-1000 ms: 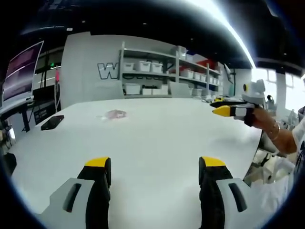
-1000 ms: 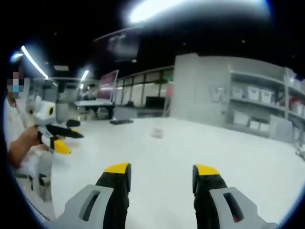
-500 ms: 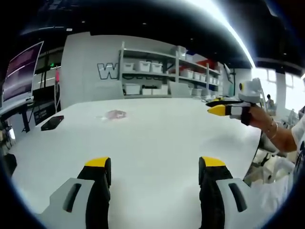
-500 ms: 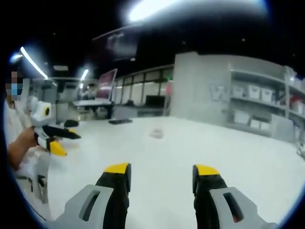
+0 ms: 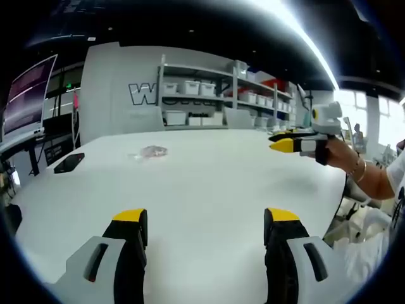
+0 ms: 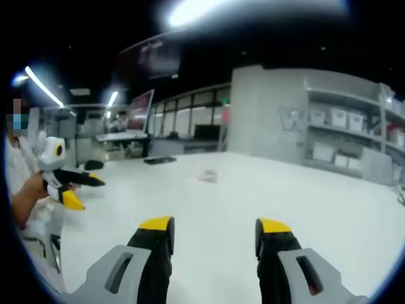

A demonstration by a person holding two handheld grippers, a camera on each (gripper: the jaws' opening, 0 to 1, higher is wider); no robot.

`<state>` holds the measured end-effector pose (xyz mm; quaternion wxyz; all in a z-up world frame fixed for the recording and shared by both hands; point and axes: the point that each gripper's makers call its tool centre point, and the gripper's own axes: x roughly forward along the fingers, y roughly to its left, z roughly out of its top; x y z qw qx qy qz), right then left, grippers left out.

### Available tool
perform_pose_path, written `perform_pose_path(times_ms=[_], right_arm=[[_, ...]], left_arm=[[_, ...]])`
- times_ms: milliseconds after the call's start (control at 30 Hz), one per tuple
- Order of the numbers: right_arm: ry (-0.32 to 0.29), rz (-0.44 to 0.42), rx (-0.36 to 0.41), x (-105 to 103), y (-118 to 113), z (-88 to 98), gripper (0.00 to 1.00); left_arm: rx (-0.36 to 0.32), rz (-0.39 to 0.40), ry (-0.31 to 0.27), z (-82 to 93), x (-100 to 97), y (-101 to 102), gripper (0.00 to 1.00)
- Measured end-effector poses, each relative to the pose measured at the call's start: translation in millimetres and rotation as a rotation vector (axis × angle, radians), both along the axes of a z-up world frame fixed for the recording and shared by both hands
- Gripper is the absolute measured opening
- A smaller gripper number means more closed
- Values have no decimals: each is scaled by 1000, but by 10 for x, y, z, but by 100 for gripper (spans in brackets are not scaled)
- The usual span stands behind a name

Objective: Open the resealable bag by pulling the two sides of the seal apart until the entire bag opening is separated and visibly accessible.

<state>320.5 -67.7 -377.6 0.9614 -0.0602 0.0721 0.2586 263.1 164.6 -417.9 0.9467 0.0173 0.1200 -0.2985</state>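
Far across the white counter (image 5: 209, 183), the resealable bag (image 5: 150, 151) lies flat and small, well apart from both tools; whether its seal is closed is too small to tell. The left tool (image 5: 205, 221) and the right tool (image 6: 212, 227) hover above the counter with jaws spread and nothing between them. By my judgement nothing is done yet: reaching, gripping both sides and pulling all remain.

Smooth matt white table (image 5: 209, 183); clear, crinkled plastic bag (image 5: 152, 151); gripper jaws look black and yellow plastic.
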Motion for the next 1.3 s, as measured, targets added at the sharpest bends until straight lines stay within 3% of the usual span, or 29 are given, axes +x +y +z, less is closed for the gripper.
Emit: perform_pose_path(times_ms=[867, 1300], right_arm=[[43, -1, 27, 241, 143, 71, 50], [71, -12, 6, 359, 228, -25, 49]], left_arm=[[-2, -3, -4, 19, -31, -2, 74], [-5, -10, -3, 24, -47, -26, 74]])
